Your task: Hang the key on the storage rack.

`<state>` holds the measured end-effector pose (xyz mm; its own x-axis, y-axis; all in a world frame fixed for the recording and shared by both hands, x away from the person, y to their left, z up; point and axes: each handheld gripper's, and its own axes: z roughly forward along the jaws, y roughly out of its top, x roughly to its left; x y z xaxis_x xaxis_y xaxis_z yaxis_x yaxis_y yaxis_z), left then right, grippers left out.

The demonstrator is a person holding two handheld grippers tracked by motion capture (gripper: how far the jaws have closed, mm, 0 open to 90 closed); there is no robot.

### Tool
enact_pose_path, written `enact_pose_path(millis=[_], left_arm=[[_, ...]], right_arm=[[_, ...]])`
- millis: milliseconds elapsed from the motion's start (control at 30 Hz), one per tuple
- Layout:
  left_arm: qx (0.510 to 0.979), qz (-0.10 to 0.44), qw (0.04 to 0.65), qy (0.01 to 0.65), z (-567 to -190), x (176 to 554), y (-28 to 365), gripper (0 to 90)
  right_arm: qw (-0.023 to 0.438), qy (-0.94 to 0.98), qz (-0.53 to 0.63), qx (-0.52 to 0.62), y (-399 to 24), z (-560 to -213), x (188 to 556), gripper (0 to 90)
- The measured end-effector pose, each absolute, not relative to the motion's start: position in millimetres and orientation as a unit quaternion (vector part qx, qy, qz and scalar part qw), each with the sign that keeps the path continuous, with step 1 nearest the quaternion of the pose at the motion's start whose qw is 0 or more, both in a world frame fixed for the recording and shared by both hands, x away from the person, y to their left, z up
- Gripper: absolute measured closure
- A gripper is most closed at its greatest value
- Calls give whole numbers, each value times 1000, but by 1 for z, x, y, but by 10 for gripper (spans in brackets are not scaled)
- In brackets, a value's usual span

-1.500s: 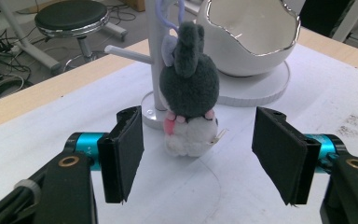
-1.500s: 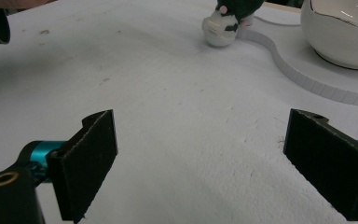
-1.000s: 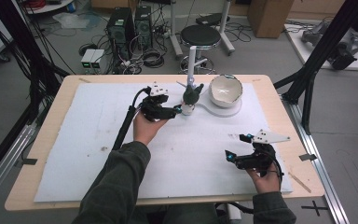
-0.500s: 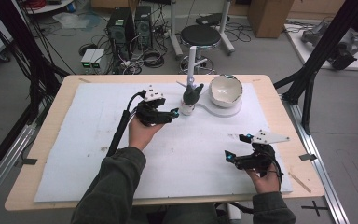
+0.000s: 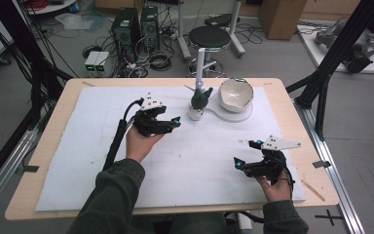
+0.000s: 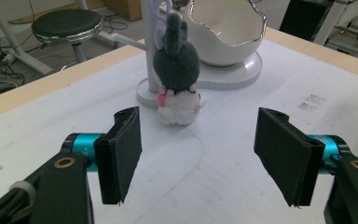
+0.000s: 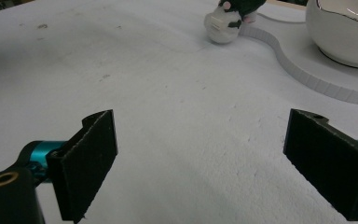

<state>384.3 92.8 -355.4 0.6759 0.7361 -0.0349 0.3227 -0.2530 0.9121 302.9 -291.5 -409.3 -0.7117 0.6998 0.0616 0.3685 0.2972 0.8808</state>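
Observation:
A small plush toy (image 5: 198,101), grey on top and white below, hangs by a loop from a white stand (image 5: 200,63) at the back middle of the table. My left gripper (image 5: 176,122) is a short way to its left and is open. In the left gripper view the plush toy (image 6: 177,65) lies ahead of the left gripper (image 6: 199,140), whose jaws have just been opening with nothing between them. My right gripper (image 5: 245,153) rests near the front right, open. In the right gripper view there is bare mat between the jaws of the right gripper (image 7: 205,144).
A white egg-shaped bowl (image 5: 235,94) sits on the stand's flat white base (image 5: 233,116), right of the plush. A white foam mat (image 5: 78,146) covers most of the wooden table (image 5: 53,122). Beyond the table are a stool (image 5: 209,36), computer cases and cables on the floor.
My left gripper has drawn back to the left and toward the person, away from the plush toy, and its jaws stand a little wider. The right gripper has stayed put.

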Motion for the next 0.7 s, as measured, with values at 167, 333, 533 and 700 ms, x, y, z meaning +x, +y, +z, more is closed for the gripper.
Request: enact_pose_path(millis=[167,333,533,700], left_arm=[[761,207,506,350,-355,379,101,322],[759,209,507,351,-355,374,109,320],[759,209,506,351,-356,369,115,318],[762,211,504,347,-357,364,119,312]], right_arm=[[170,787,485,341,-291,-409,303,88],[173,787,484,342,-291,-410,303,88],[174,787,484,341,-290,-410,303,88],[174,786,484,344,-291,-410,302,88]])
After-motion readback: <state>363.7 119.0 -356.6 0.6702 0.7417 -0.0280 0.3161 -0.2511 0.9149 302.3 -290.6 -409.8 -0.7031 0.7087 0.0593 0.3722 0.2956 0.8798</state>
